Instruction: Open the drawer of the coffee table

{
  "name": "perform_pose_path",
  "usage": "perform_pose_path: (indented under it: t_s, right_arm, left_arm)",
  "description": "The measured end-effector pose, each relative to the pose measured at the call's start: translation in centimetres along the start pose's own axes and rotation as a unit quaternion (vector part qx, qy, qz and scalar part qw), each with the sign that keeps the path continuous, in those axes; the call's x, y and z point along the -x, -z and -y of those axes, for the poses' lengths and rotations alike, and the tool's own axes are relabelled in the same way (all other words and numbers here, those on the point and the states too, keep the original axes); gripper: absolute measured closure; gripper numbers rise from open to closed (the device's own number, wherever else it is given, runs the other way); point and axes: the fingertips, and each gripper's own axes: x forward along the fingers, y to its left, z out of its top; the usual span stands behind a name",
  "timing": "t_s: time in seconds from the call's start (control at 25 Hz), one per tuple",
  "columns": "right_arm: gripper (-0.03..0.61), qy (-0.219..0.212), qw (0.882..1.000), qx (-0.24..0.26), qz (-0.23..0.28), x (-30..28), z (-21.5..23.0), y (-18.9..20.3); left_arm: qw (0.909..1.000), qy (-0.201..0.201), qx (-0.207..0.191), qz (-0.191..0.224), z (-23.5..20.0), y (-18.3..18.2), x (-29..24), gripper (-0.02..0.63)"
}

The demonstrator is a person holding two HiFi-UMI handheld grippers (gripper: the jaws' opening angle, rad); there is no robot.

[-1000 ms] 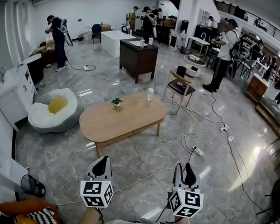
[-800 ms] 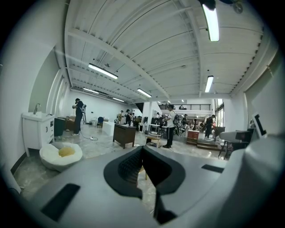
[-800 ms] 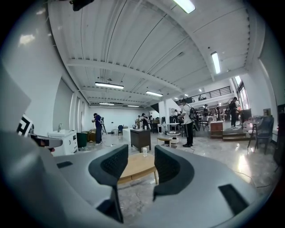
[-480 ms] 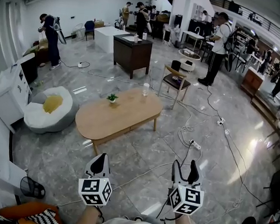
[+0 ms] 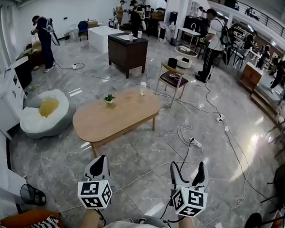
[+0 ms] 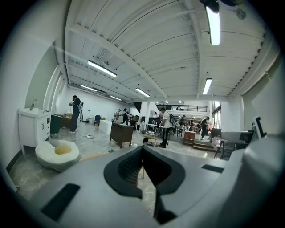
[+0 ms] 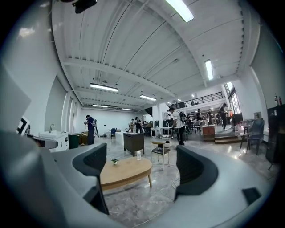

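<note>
A wide hall with a grey polished stone floor [image 5: 144, 157] spreads out below, with people standing far behind the coffee table [image 5: 114, 118]. That oval light-wood table stands in the middle of the floor, well ahead of both grippers. The drawer [image 5: 132, 128] sits in the apron of its long near side and looks pushed in flush.

Left of the table lies a white beanbag [image 5: 41, 114] with a yellow cushion in its hollow. Beyond the table stands a dark wooden cabinet [image 5: 127, 52]. Off the table's far right end is a wooden chair [image 5: 172, 81]. Loose cables [image 5: 189, 131] trail over the floor to the right of the table.

On the near side of the table, well apart from it, the left gripper [image 5: 99, 159] has its jaws pressed together with nothing between them; its own view shows the two pads meeting [image 6: 142, 153]. To its right, the right gripper [image 5: 188, 166] has just been spreading its jaws, and they now stand wide and empty. In its own view the table [image 7: 125, 171] shows through the gap.

On the tabletop a clear glass [image 5: 143, 88] stands at the far right end, and a small potted plant [image 5: 109, 99] sits near the far edge.
</note>
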Motion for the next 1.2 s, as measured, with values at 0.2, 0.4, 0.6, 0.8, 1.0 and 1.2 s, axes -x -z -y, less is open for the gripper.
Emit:
perform_pose_path:
  t_s: [0.2, 0.4, 0.6, 0.8, 1.0, 1.2]
  right_arm:
    - [0.006, 0.002, 1.000, 0.003, 0.006, 0.1, -0.3, 0.0]
    - [-0.009, 0.000, 1.000, 0.004, 0.000, 0.1, -0.9, 0.4]
    - [-0.009, 0.007, 1.000, 0.000, -0.006, 0.0, -0.8, 1.1]
    - [-0.009, 0.017, 1.000, -0.005, -0.019, -0.4, 0.0, 1.9]
    - [-0.009, 0.029, 0.999, -0.014, -0.024, -1.4, 1.5, 2.8]
    - [-0.008, 0.031, 0.999, -0.022, -0.029, -5.0, 3.2, 3.1]
  left_arm:
    - [1.0000, 0.000, 0.006, 0.002, -0.5, 0.0, 0.2, 0.623]
    - [1.0000, -0.001, 0.009, 0.000, -1.0, 0.3, 0.5, 0.623]
    - [1.0000, 0.002, 0.005, -0.006, -1.4, 0.6, 0.3, 0.623]
    - [1.0000, 0.007, -0.003, -0.005, -1.2, 0.1, -0.5, 0.623]
    - [0.9998, 0.009, -0.007, -0.013, -0.8, 0.8, -2.2, 0.623]
    - [0.9997, 0.006, -0.015, -0.016, -0.4, 0.6, -5.9, 0.623]
